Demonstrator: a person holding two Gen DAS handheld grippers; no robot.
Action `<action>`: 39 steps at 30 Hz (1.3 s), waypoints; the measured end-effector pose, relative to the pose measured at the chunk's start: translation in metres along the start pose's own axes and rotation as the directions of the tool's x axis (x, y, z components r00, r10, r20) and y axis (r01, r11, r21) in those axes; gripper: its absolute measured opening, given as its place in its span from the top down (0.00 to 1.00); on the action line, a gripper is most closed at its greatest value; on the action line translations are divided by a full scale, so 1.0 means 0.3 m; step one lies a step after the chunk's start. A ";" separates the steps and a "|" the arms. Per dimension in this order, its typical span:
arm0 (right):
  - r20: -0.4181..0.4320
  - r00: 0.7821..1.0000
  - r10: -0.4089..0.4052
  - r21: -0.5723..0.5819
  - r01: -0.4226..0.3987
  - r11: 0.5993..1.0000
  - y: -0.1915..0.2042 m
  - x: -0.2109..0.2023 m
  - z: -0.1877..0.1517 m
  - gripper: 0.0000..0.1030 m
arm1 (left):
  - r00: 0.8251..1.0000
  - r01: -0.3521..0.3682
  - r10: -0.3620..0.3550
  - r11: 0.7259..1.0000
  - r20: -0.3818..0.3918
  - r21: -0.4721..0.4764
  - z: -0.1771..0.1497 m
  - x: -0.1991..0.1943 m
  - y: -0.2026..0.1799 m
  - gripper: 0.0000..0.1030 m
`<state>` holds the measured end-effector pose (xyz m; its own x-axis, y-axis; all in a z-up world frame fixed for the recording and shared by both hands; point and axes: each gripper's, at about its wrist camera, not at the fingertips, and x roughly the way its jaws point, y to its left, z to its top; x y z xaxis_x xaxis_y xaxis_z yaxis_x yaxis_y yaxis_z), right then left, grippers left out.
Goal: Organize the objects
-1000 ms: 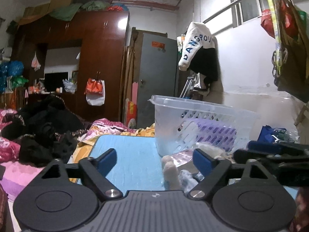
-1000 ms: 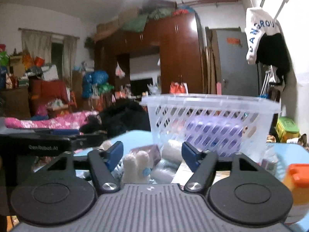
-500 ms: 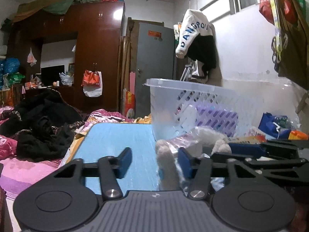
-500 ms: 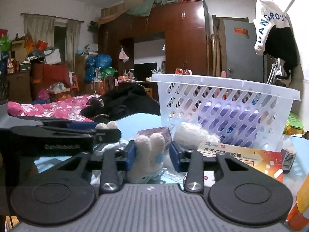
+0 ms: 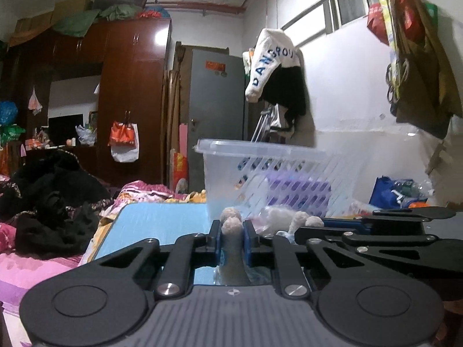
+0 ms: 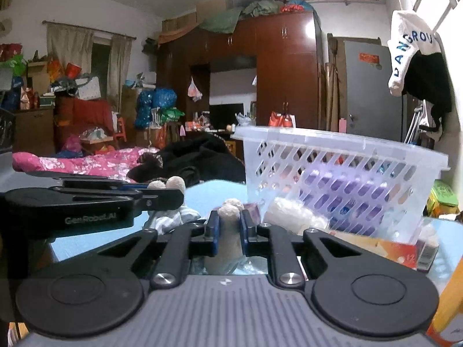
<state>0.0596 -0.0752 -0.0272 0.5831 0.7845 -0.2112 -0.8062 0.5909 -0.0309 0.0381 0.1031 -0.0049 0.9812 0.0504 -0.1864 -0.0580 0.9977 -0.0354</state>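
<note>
A white plush toy lies on the blue table [image 5: 156, 219] in front of a clear plastic basket [image 5: 277, 170]. My left gripper [image 5: 232, 235] is shut on one fuzzy white limb of the plush toy [image 5: 231, 225]. My right gripper [image 6: 228, 225] is shut on another limb of the plush toy [image 6: 229, 214]. In the right wrist view the left gripper's arm crosses at the left, with the limb's tips [image 6: 167, 183] showing past it. The basket [image 6: 341, 170] holds a purple package [image 6: 341, 190].
A red and white medicine box [image 6: 385, 248], a white roll [image 6: 292, 217] and a small packet [image 6: 251, 209] lie by the basket. An orange bottle [image 6: 448, 297] stands at the right edge. A bed with dark clothes [image 5: 49, 202] lies left of the table.
Both grippers were open a second ago, then moved forward and closed, each on a limb of the plush toy. The view now sits closer to the basket.
</note>
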 end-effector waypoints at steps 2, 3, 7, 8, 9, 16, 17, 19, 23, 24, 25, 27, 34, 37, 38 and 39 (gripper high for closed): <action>0.014 1.000 0.001 -0.004 -0.001 1.000 -0.007 -0.015 0.018 0.85 | 1.000 0.003 -0.003 1.000 0.016 -0.006 0.019 -0.006 -0.012 0.83; 0.020 1.000 -0.001 -0.008 0.001 1.000 -0.010 -0.021 0.030 0.85 | 1.000 0.008 -0.008 1.000 0.025 -0.010 0.034 -0.006 -0.019 0.83; 0.051 0.999 -0.008 -0.020 0.009 1.000 -0.040 -0.038 0.122 0.86 | 0.997 0.030 -0.030 1.000 0.073 0.003 0.121 -0.002 -0.055 0.83; 0.060 0.998 -0.011 -0.025 0.012 1.000 -0.049 -0.038 0.161 0.86 | 0.996 0.030 -0.031 1.000 0.086 0.009 0.154 0.003 -0.062 0.83; 0.066 0.998 -0.015 -0.032 0.017 0.999 -0.059 -0.033 0.197 0.86 | 0.995 0.031 -0.032 0.999 0.099 0.008 0.186 0.009 -0.065 0.83; 0.073 0.995 -0.073 -0.015 0.074 0.997 -0.201 0.116 0.498 0.86 | 0.989 0.022 -0.017 0.999 0.144 -0.028 0.464 0.179 -0.056 0.83; 0.061 0.994 -0.090 -0.007 0.091 0.996 -0.228 0.154 0.525 0.86 | 0.990 0.019 -0.014 0.999 0.140 -0.037 0.491 0.220 -0.050 0.83; 0.026 0.993 -0.113 0.013 0.113 0.994 -0.286 0.238 0.560 0.86 | 0.993 0.033 -0.027 0.998 0.115 -0.053 0.527 0.301 -0.033 0.83; -0.050 0.985 -0.165 0.028 0.166 0.986 -0.350 0.374 0.558 0.86 | 0.999 0.019 -0.017 0.997 0.029 -0.075 0.527 0.462 -0.008 0.83; -0.068 0.983 -0.169 0.033 0.171 0.985 -0.359 0.398 0.549 0.86 | 1.000 0.009 -0.008 0.997 0.009 -0.077 0.517 0.492 -0.006 0.83; -0.090 0.981 -0.171 0.039 0.175 0.984 -0.362 0.431 0.538 0.86 | 1.000 -0.001 0.000 0.997 -0.016 -0.079 0.505 0.521 -0.005 0.83; -0.117 0.978 -0.171 0.039 0.177 0.983 -0.364 0.459 0.511 0.84 | 0.999 -0.005 0.001 0.997 -0.051 -0.082 0.484 0.560 -0.002 0.81; -0.155 0.958 -0.240 0.083 0.255 0.963 -0.429 0.407 0.476 0.13 | 0.998 -0.069 0.069 0.994 -0.004 -0.085 0.448 0.499 0.028 0.14; -0.107 0.960 -0.259 0.033 0.263 0.964 -0.438 0.297 0.471 0.05 | 0.999 -0.032 0.036 0.992 0.036 -0.123 0.433 0.401 0.041 0.06; -0.098 0.962 -0.255 0.025 0.259 0.966 -0.441 0.257 0.461 0.02 | 0.999 -0.018 0.023 0.992 0.038 -0.124 0.418 0.366 0.038 0.01; -0.082 0.967 -0.242 0.023 0.244 0.969 -0.443 0.201 0.442 0.01 | 0.999 -0.016 0.021 0.992 0.036 -0.122 0.392 0.325 0.035 0.00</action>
<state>0.2151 -0.0814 0.0937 0.7504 0.6001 -0.2771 -0.6368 0.7688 -0.0594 0.1549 0.1238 0.0921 0.9857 0.0728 -0.1520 -0.0961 0.9837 -0.1522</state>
